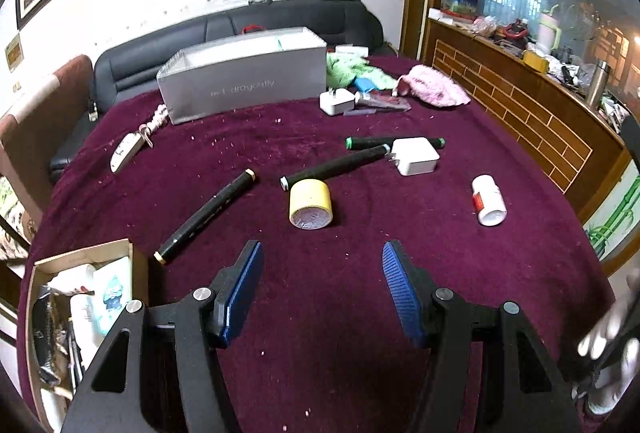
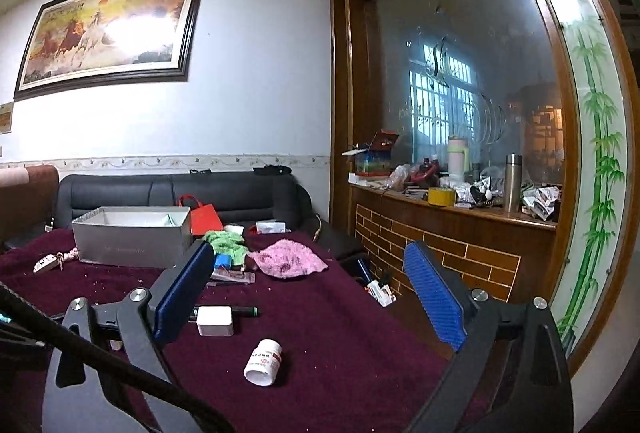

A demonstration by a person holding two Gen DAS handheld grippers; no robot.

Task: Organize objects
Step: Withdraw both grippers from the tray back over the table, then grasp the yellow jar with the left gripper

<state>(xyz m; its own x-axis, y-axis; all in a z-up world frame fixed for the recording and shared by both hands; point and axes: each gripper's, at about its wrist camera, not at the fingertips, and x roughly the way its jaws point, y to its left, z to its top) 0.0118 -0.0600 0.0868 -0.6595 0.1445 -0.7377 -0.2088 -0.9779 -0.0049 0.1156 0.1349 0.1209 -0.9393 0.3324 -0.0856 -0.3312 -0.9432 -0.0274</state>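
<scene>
We hold the left gripper (image 1: 322,265) spread over the maroon tablecloth (image 1: 360,313), nothing between its blue pads. Just ahead lies the yellow tape roll (image 1: 310,203) on its side, its open end facing us. The black marker (image 1: 206,217) lies left of it, its long axis slanting from near-left to far-right. Our right gripper (image 2: 310,273) stands wide apart, empty, above the white bottle (image 2: 264,361), which lies on its side.

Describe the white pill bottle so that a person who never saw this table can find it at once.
Start from the table with the dark red cloth and find the long grey box at its far side. Come toward the near edge on the right, past the white charger. There the white pill bottle lies alone on its side; unlike the charger, it is round and has a red and white label.
</scene>
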